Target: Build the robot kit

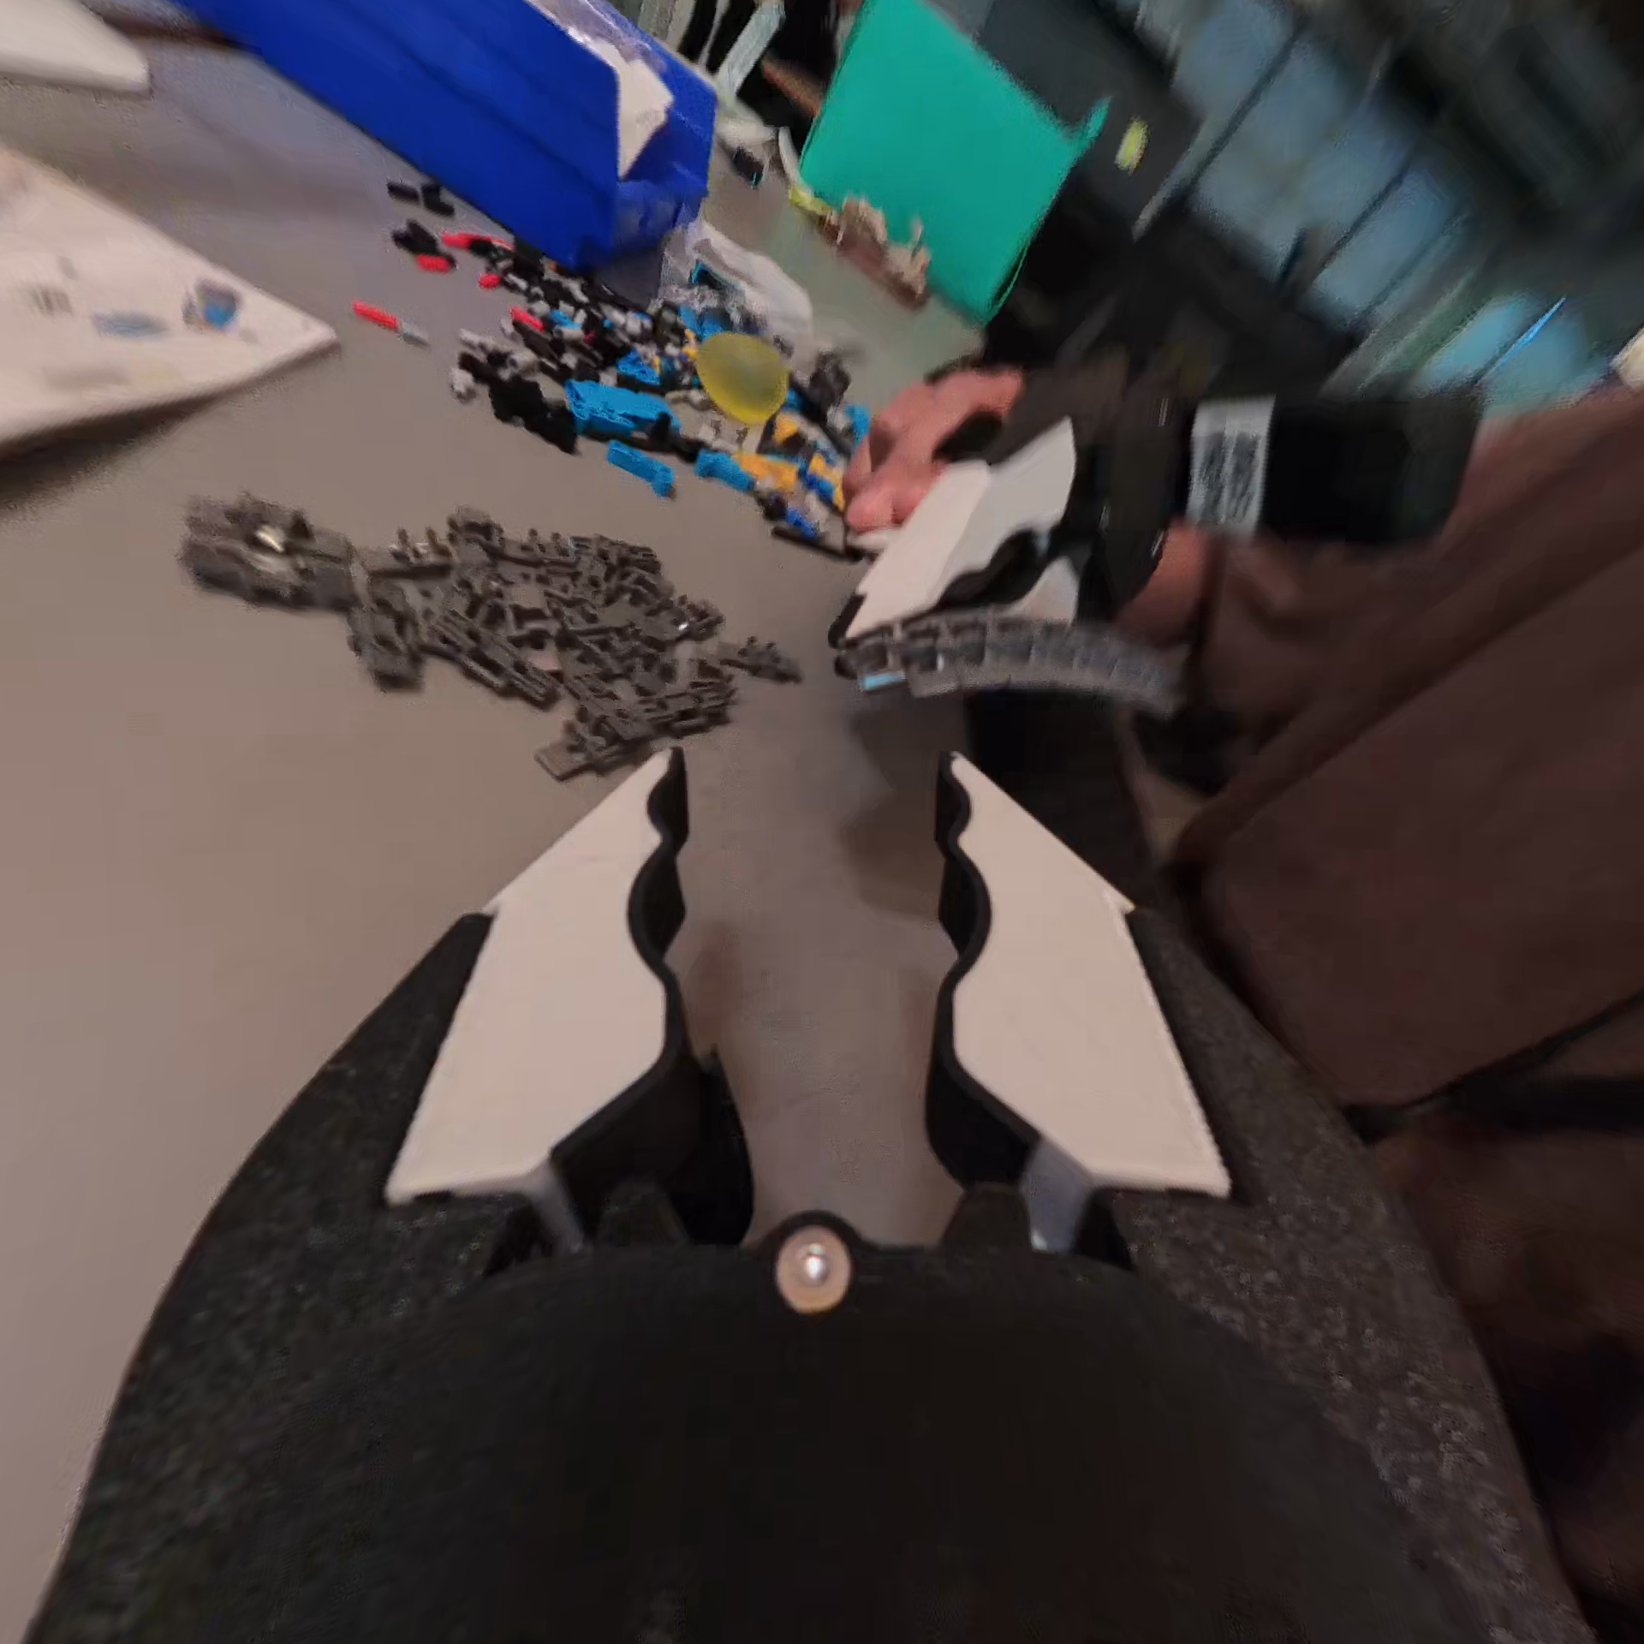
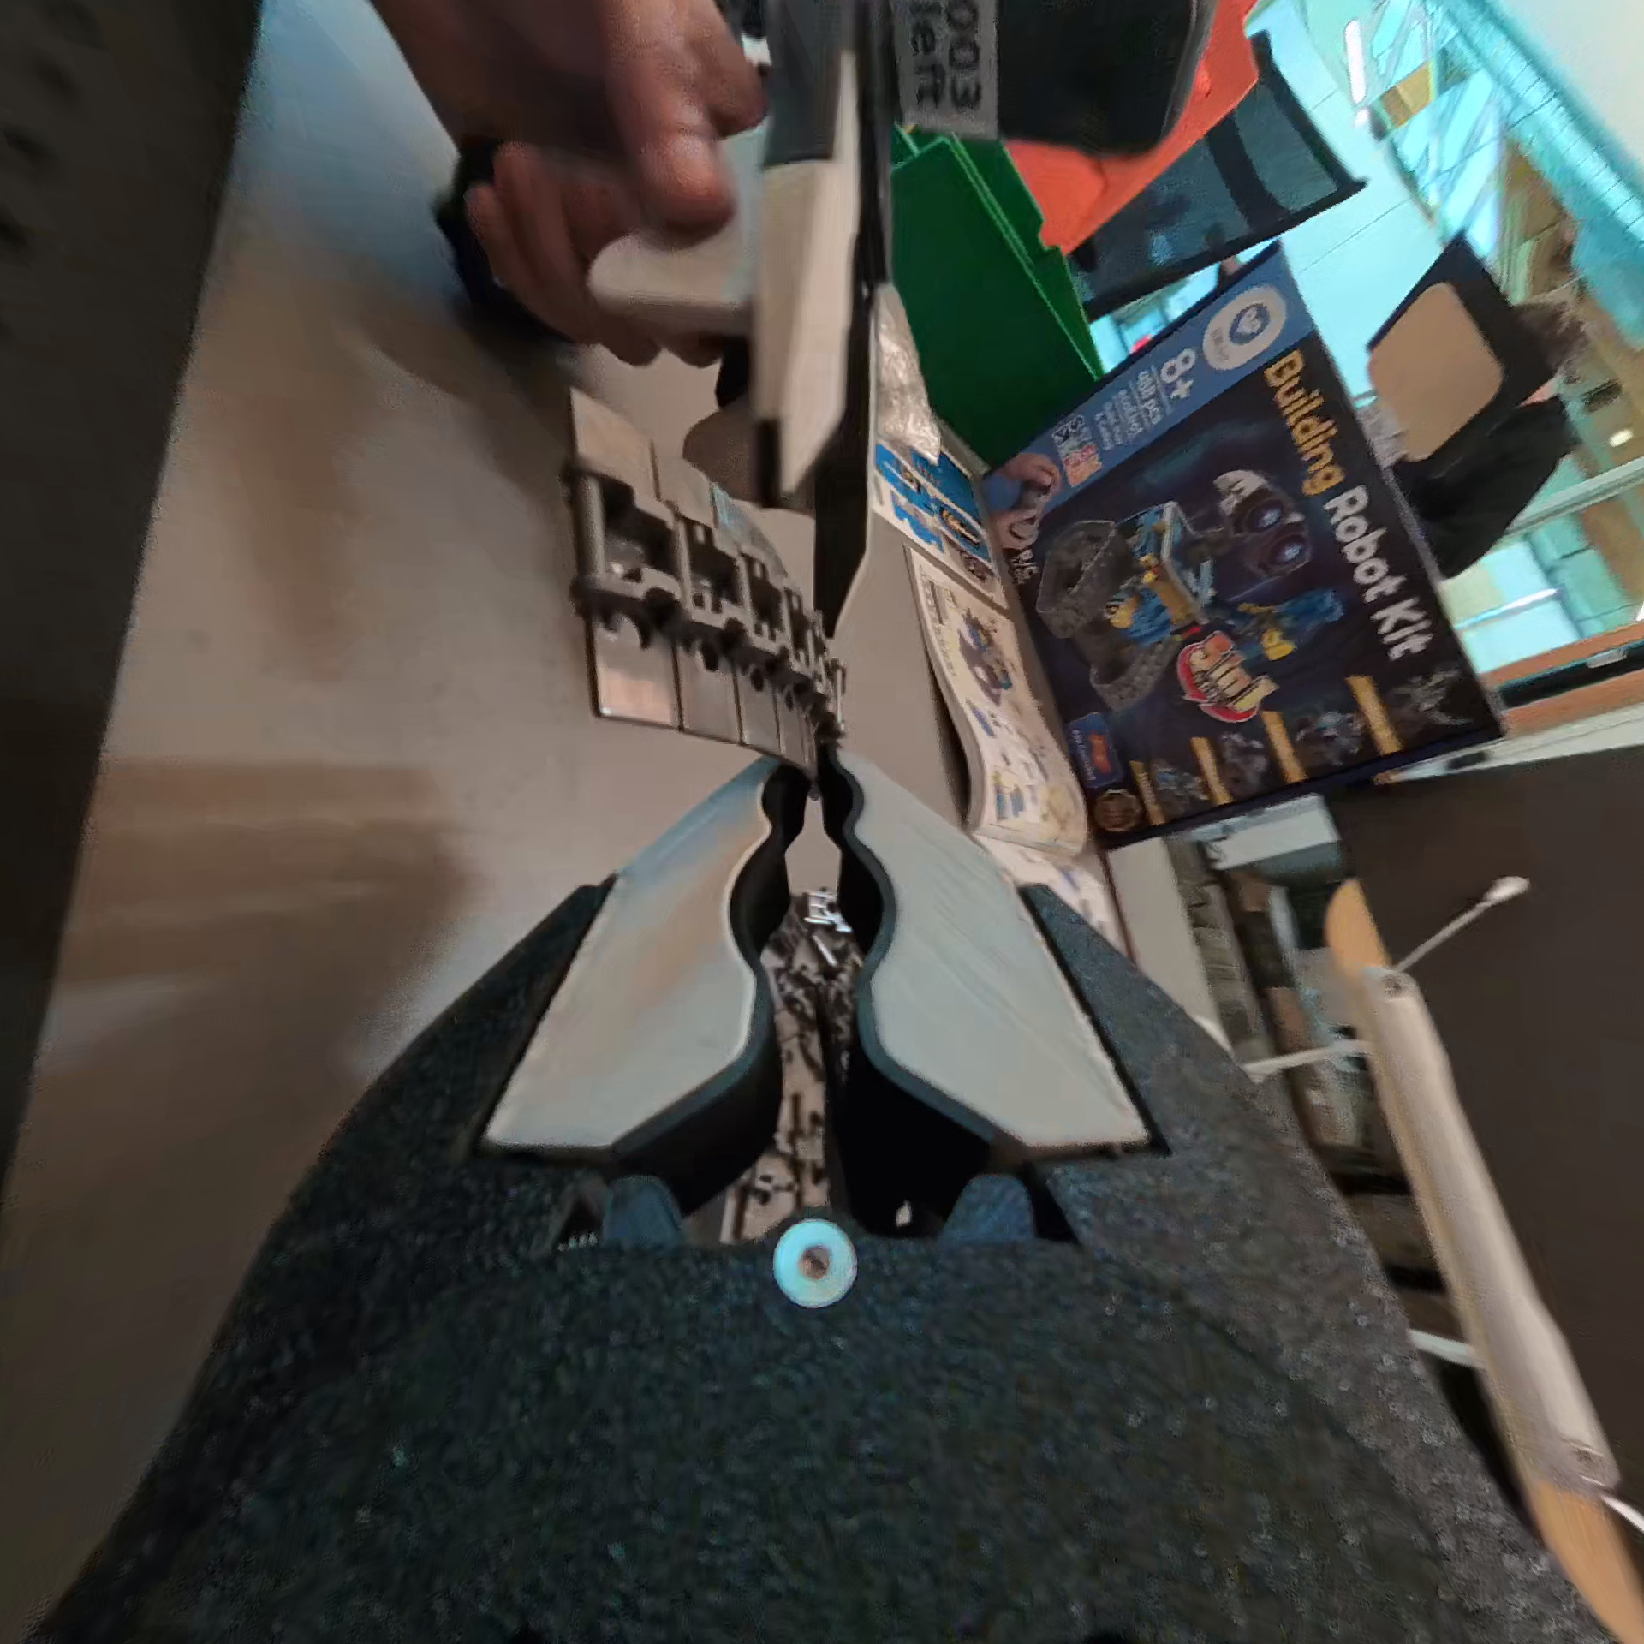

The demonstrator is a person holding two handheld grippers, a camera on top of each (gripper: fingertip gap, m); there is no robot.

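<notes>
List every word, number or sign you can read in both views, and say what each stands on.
I do not quote writing; these things bear it:
Box, dark blue, standing upright: large legible print in yellow and white, with numbers.
Grey tag, top of the right wrist view: short legible print.
Booklet beside the box: too small to read.
Paper sheet: blurred.
Code patch, black and white: a pattern only, blurred.

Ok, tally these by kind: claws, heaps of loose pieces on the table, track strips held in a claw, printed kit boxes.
Claws: 2, the left claw open, the right claw shut
Heaps of loose pieces: 2, a grey heap and a mixed-colour heap
Held track strip: 1, in the right claw
Kit box: 1
Total: 6
</notes>
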